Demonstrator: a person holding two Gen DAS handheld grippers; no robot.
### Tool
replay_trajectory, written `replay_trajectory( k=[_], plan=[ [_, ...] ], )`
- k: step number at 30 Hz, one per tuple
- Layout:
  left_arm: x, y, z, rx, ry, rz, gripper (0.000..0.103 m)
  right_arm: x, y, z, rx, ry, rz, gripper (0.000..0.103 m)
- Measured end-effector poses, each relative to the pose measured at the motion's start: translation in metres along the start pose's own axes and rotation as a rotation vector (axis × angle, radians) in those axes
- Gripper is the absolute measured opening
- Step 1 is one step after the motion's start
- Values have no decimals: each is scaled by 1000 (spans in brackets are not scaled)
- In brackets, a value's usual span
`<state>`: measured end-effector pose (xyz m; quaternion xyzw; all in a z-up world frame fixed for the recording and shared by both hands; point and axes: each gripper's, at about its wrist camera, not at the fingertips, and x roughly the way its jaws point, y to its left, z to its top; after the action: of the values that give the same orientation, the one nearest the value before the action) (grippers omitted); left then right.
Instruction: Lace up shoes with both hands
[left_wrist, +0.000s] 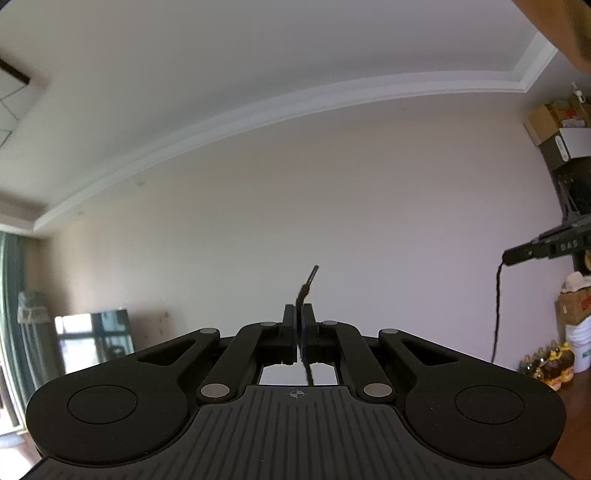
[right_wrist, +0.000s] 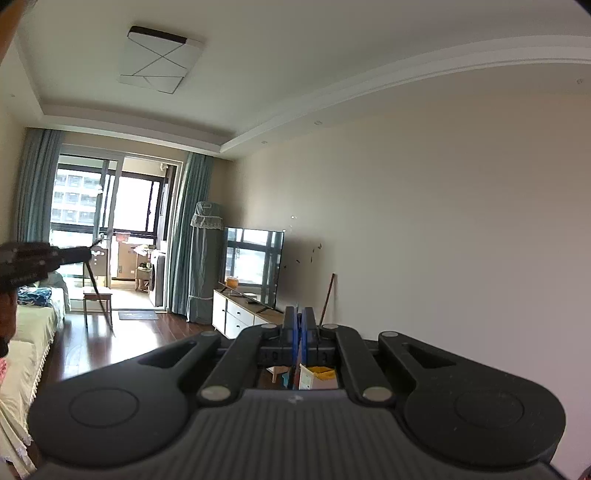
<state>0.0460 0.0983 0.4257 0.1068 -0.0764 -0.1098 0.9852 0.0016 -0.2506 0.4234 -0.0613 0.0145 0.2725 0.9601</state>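
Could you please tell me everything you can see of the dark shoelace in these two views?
The shoelace is a thin, dark cord, apparently braided. In the left wrist view the left gripper is shut on it: a short end with a stiff tip sticks up past the fingertips, tilted right, and the rest runs down beneath the closed fingers. At the right edge the right gripper pinches another stretch, which hangs down slack. The right wrist view shows the lace dropping from the left gripper's tip. No shoe is visible.
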Motion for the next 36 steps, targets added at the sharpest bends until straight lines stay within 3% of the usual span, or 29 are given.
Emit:
replay_trajectory(
  k=[4,11,20,27,36],
  plan=[
    [6,-10,-7,-4,31,-28,2,0,8,-5,-10,38,46,2],
    [7,-56,-28,-12,89,-157,2,23,38,-40,-73,236,145,2],
    [10,-82,-39,-2,110,-237,2,-2,61,-51,-98,359,130,2],
    [-16,-79,-38,-26,111,-204,2,-44,64,-29,-95,319,69,2],
    [-51,-66,-32,-31,39,-129,2,-90,59,4,-89,165,20,2]
  ],
)
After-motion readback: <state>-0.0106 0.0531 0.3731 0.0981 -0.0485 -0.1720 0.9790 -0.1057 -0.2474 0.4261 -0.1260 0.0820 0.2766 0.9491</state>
